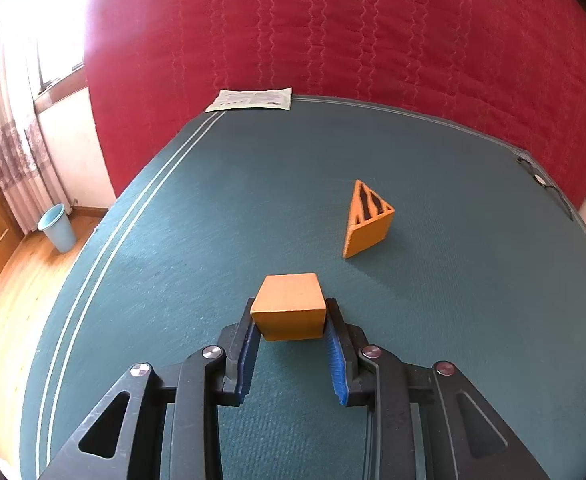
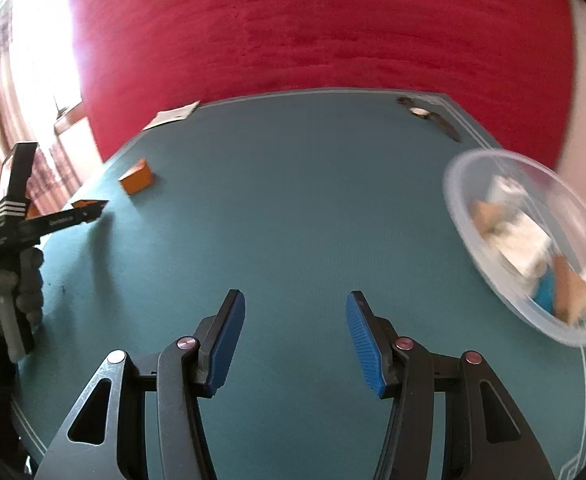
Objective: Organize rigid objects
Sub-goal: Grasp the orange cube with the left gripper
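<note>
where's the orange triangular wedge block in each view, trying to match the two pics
Left wrist view: the orange triangular wedge block stands right of centre on the green mat, beyond the orange cube gripped in the left claw.
Right wrist view: the wedge sits small at upper left, beyond the left claw.
Shared landmark: the white paper sheet at the mat's far edge.

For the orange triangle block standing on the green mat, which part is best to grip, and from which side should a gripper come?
Probably grip the triangle block across its two flat triangular faces, one of which carries black stripes. Those faces look parallel, so the pads would sit flat, while the other sides slant and could slip. Come from above and the near side. The right gripper is open and free; the left gripper is shut on the cube.
</note>
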### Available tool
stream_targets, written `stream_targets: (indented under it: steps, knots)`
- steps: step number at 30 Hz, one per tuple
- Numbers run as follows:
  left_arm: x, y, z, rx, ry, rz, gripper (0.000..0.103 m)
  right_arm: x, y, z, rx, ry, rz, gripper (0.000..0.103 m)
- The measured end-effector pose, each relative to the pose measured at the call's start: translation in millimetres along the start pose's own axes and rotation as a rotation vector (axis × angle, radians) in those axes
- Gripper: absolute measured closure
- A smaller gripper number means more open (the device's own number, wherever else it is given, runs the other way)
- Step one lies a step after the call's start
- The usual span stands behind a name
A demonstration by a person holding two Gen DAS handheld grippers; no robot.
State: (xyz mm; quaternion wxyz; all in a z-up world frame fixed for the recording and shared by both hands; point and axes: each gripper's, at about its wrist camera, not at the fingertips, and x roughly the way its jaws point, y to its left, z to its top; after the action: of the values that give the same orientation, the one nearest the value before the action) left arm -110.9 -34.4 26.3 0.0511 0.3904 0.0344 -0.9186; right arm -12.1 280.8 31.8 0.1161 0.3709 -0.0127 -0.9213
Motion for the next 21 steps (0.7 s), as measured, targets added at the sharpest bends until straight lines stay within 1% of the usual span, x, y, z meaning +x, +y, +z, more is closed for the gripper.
stream_targets:
  steps: [8, 13, 15, 18, 21]
  knots:
    - [-3.6, 4.9, -3.8, -0.032, -0.029, 0.058, 0.071, 35.3, 55.6, 30.9, -0.064, 0.01, 0.086, 0.049]
    - [-2.1, 11.7, -6.1, -0.077, -0.031, 0.099, 0.071, 66.7, 86.3, 51.9, -0.067, 0.037, 0.155, 0.049]
    - [-3.2, 15.2, -6.7, -0.099, -0.032, 0.107, 0.071, 80.5, 99.2, 61.1, -0.065, 0.051, 0.188, 0.049]
    - [-0.1, 22.7, -6.9, -0.138, -0.018, 0.113, 0.071, 100.1, 119.0, 74.5, -0.072, 0.06, 0.213, 0.049]
    - [0.7, 26.1, -6.9, -0.151, -0.013, 0.112, 0.071, 117.6, 138.2, 87.1, -0.084, 0.062, 0.235, 0.049]
